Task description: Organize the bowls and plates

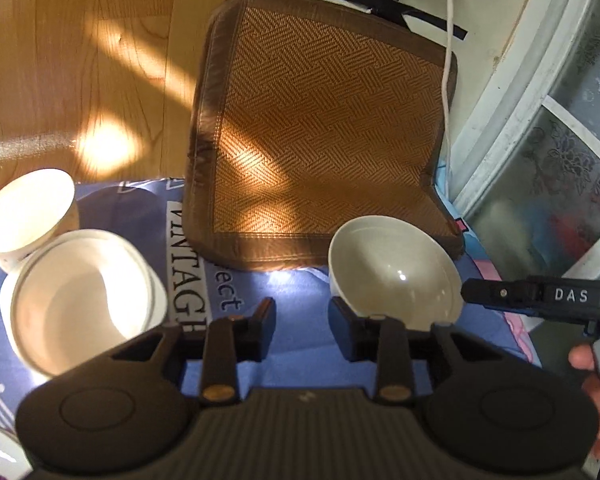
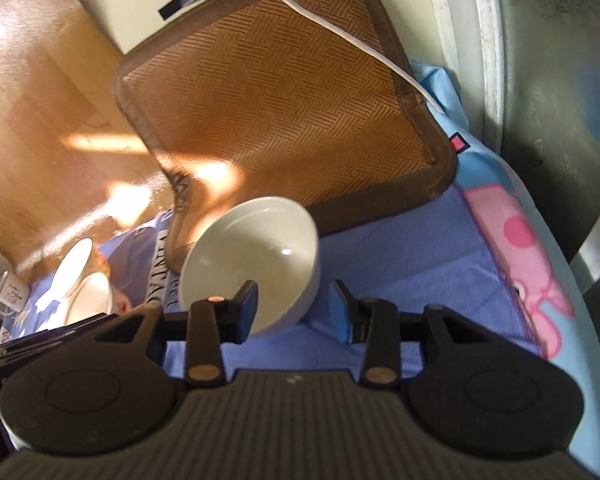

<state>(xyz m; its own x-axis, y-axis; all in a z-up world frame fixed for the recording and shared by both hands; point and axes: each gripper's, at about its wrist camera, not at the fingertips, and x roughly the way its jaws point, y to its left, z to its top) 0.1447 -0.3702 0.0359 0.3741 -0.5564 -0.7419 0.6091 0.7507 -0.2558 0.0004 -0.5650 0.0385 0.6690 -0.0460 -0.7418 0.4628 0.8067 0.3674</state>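
Near the left edge of the blue cloth [image 1: 300, 344], a small bowl [image 1: 32, 212] leans against a stack of white bowls [image 1: 80, 300]. The left gripper [image 1: 302, 320] hangs open above the cloth. Further right, a white bowl [image 2: 256, 260] sits by the woven mat [image 2: 284, 92], its rim between the spread fingers of the right gripper [image 2: 294, 308].

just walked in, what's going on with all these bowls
A person with tongs in each hand is sorting bowls on a blue cloth. The right tongs, open, straddle the rim of a white bowl beside the woven mat, not yet clamped. The left tongs hang open and empty. Nested bowls sit further left.
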